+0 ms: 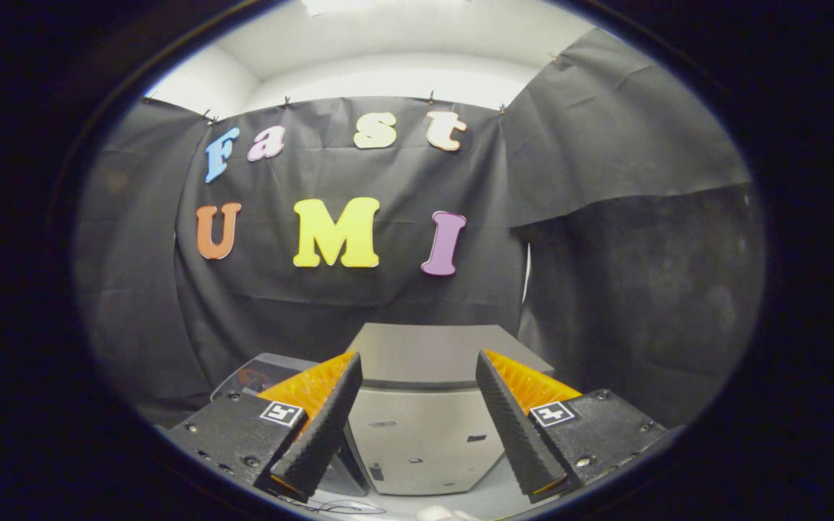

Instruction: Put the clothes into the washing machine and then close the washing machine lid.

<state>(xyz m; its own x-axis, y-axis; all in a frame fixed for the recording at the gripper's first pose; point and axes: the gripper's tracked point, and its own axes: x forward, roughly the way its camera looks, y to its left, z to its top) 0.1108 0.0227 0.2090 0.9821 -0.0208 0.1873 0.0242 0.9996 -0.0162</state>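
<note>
Beyond the spread, empty fingers of the tool point(418, 412), the pale grey washing machine point(424, 405) stands against the booth's black wall with its flat lid point(435, 353) down, so any approach should stay centred over that lid.

The washing machine point(424, 427) looks like smooth, pale plastic or painted sheet metal with a dull satin finish — its flat lid point(446, 353) is matt and catches no sharp glare. The gripper point(419, 365) stands with its fingers spread apart around nothing, and their inner pads point(330, 420) are ribbed and rough, rubber-like, while the finger mounts point(232, 434) behind them look like hard matt plastic with small screws. The booth wall point(359, 304) is thin, matt cloth, creased and wrinkled, and the dark panel point(258, 376) just left of the machine has a slight gloss.
</note>
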